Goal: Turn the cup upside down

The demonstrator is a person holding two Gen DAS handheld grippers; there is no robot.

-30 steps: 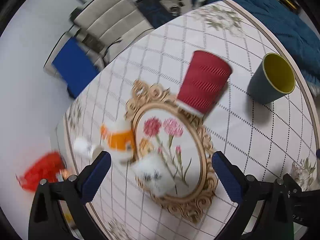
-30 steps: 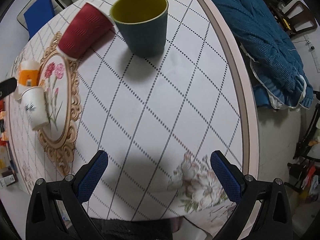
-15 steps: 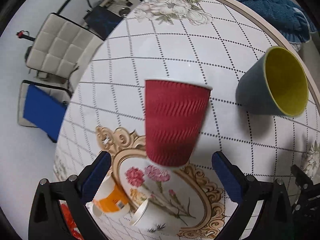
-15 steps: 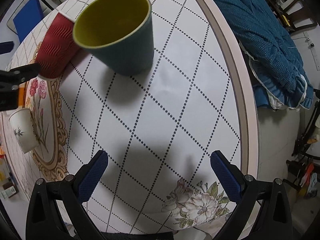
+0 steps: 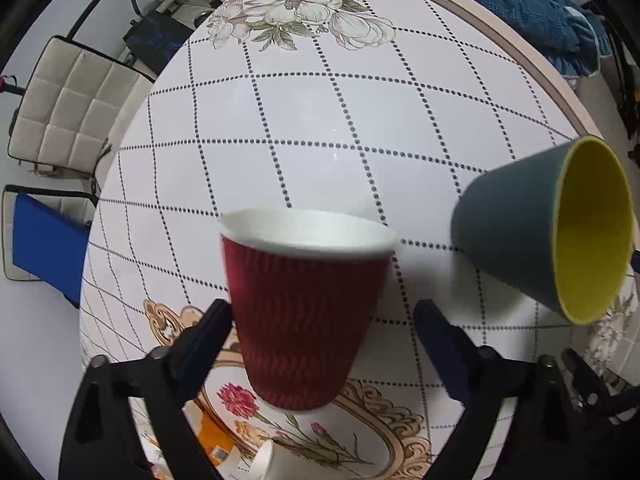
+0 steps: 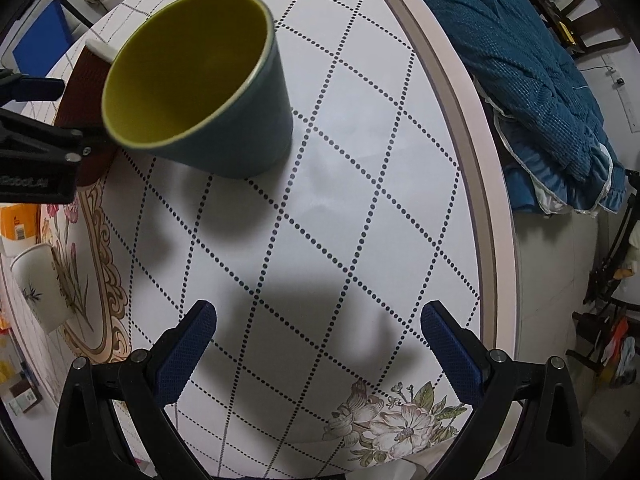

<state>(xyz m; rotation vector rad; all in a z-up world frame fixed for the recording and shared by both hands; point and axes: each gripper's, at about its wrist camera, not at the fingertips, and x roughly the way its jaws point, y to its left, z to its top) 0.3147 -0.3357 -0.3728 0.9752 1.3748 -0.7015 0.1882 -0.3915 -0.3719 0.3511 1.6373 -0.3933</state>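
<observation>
A red ribbed paper cup [image 5: 300,320] with a white rim stands upright on the round table, mouth up. My left gripper [image 5: 322,328] is open with the cup between its blue fingers; the left finger is at the cup's side, the right finger apart from it. A grey-blue cup with a yellow inside [image 5: 552,228] stands upright to the right; it also shows in the right wrist view [image 6: 200,96]. My right gripper [image 6: 318,344] is open and empty, a little short of that cup. The red cup [image 6: 82,92] is partly hidden behind it.
A gold-framed floral placemat [image 5: 384,432] lies under the red cup's near side. A white paper cup [image 6: 40,284] and an orange-and-white cup [image 6: 18,220] lie on the mat's side. The table's rim [image 6: 488,216] runs at the right, with a blue blanket [image 6: 520,60] beyond. Chairs [image 5: 68,104] stand at the far left.
The left gripper has closed in on the red cup, which now sits between its fingers. The right gripper has moved toward the grey-blue cup, which looks larger.
</observation>
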